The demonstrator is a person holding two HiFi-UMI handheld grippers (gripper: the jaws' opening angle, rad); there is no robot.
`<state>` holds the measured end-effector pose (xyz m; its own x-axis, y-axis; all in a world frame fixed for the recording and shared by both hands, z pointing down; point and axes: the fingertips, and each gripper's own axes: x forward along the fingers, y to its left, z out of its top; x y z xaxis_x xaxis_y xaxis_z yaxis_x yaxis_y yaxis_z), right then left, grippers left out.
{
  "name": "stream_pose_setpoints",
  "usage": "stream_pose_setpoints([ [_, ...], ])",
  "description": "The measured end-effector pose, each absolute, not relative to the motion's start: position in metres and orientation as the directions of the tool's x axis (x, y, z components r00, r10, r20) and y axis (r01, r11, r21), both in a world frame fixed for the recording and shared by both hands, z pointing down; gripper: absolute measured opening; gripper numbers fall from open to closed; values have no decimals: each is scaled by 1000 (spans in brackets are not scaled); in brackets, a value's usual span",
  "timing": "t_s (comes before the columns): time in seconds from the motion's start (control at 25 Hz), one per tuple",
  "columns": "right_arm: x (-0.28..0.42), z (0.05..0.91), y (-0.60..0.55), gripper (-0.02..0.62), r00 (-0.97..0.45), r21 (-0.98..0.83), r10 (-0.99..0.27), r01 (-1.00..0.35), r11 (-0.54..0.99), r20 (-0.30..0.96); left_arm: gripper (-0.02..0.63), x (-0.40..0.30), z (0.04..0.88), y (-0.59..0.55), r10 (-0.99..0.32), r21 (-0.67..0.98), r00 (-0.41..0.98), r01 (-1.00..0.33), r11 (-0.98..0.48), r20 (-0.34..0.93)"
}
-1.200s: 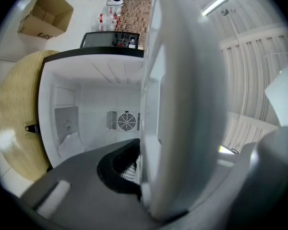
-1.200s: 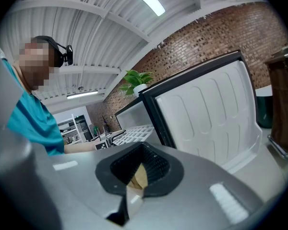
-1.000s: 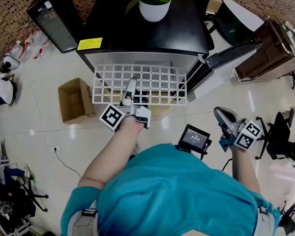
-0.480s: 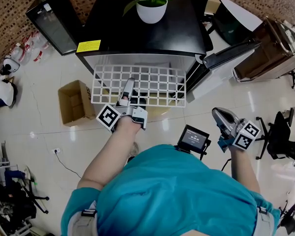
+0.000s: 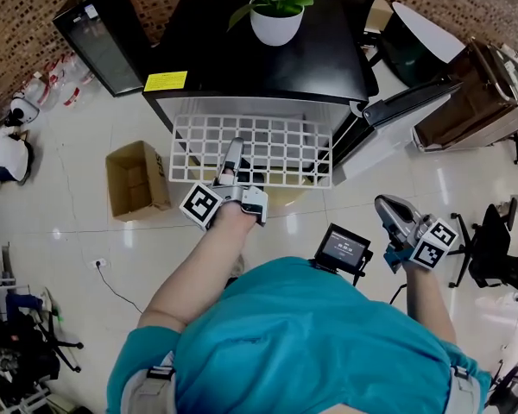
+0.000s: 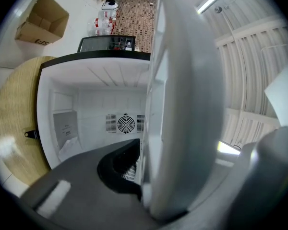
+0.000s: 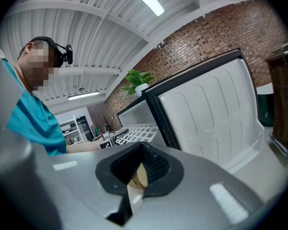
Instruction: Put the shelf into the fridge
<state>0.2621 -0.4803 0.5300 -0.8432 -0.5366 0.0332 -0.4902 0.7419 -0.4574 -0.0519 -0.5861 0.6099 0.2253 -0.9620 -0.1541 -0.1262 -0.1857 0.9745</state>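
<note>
fridge [image 5: 315, 59]: door open. shelf [image 5: 281, 149]: white wire grid, lying flat, long axis across the fridge's mouth, far edge at the opening. left gripper [image 5: 233, 155]: fingers clamped on the shelf's near edge. right gripper [image 5: 387, 205]: right of the fridge, fingers together, empty.

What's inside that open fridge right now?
A round fan vent on the white back wall, papers at left. The shelf in the left gripper covers the right side.

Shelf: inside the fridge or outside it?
Mostly outside. The shelf sticks out in front of the open fridge, its near edge clamped in the left gripper; only its far edge reaches the opening.
</note>
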Motion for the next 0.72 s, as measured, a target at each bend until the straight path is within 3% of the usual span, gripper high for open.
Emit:
stream_pose_setpoints([
  [0.2,260,530,-481,2,-845,-452,-534,-489,746,33,72,-48,603,-582,-957,973,239,-122,-195,-162],
  [0.4,262,529,-477,2,-842,-446,-538,-494,747,31,72,-46,622,-579,-955,979,222,0,-202,-197],
  [0.72,265,530,-476,2,-839,-449,-543,-497,742,33,73,-42,624,-582,-944,979,263,15,-202,-199],
])
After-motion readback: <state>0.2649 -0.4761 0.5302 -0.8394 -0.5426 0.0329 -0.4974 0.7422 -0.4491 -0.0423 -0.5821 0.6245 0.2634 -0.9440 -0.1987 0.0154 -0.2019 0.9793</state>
